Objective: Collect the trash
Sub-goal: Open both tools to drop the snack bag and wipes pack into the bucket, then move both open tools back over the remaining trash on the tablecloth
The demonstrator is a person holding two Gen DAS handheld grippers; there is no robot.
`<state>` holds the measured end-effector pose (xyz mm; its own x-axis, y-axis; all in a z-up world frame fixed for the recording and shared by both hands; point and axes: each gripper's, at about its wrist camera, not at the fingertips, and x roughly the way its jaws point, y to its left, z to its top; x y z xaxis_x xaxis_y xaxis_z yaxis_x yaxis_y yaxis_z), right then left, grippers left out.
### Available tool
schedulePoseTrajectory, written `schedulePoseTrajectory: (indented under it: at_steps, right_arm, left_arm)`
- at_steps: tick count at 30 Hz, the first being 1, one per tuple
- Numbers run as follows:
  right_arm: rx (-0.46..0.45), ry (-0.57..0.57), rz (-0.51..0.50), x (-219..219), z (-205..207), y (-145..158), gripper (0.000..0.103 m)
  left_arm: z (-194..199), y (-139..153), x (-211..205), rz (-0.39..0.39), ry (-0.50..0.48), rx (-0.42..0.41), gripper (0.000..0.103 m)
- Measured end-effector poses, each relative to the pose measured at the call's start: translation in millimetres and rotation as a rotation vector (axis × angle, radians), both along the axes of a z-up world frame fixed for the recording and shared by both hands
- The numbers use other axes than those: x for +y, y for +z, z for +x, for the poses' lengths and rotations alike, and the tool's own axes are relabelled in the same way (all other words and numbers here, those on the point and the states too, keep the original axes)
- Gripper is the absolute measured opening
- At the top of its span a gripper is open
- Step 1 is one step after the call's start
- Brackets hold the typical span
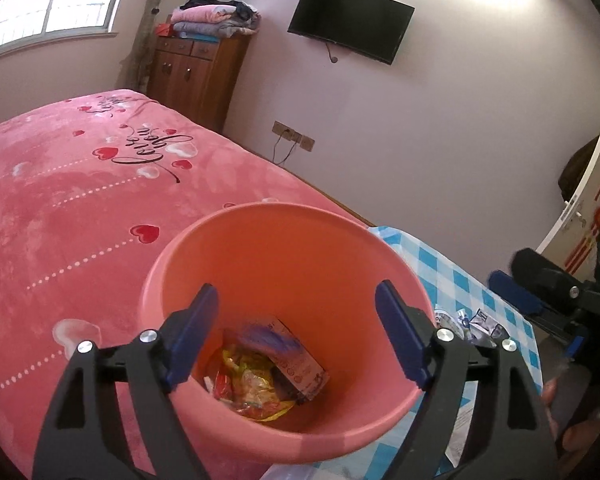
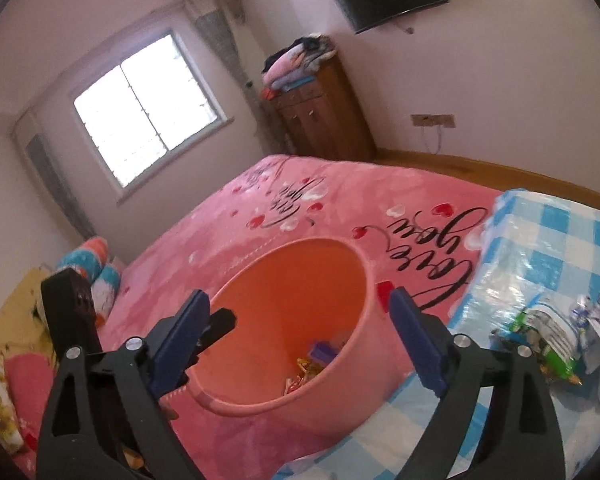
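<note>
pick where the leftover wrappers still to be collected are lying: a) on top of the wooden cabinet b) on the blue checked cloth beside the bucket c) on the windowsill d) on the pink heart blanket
b: the remaining wrappers lie in a small pile on the blue checked cloth, to the right of the pink bucket, which already holds a few wrappers at its bottom.

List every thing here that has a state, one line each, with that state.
Pink bin: upright, holding wrappers and a small carton.
Left gripper: open, nothing between its fingers, above the bin.
Right gripper: open, empty.
Trash pile: on the checked cloth, not yet collected.
Wall TV: screen dark.
Wooden cabinet: doors closed, folded clothes on top.
</note>
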<state>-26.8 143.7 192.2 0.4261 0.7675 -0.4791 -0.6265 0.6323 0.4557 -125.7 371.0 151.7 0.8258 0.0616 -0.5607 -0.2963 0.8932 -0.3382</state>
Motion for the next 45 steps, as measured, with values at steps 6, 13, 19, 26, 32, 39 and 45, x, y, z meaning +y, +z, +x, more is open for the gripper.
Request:
schedulePoseTrajectory:
  at_steps: [6,13,19,26,32,39,45]
  right_arm:
    - [-0.067,-0.089,-0.032,-34,-14,1,0.094]
    - [-0.076,-0.156,-0.049,-72,-27,-12,0.094]
    - [-0.062,-0.204,-0.046,-106,-35,-24,0.094]
    - [-0.045,-0.255,-0.028,-141,-43,-33,0.094]
    - [-0.025,-0.297,-0.015,-165,-48,-38,0.095]
    - [0.001,-0.353,-0.008,-193,-51,-48,0.096]
    - [0.028,-0.397,0.012,-222,-53,-57,0.096]
  left_arm:
    - [-2,1,-7,0.019,-0.016,-0.026,0.085]
    - [-4,8,-29,0.043,-0.065,-0.057,0.086]
    - [-4,13,-52,0.062,-0.113,-0.073,0.087]
    - [-4,16,-77,0.080,-0.164,-0.078,0.087]
    - [-4,19,-101,0.098,-0.212,-0.083,0.091]
    - [-1,16,-133,0.118,-0.268,-0.065,0.092]
    - [5,9,-163,0.139,-0.315,-0.039,0.092]
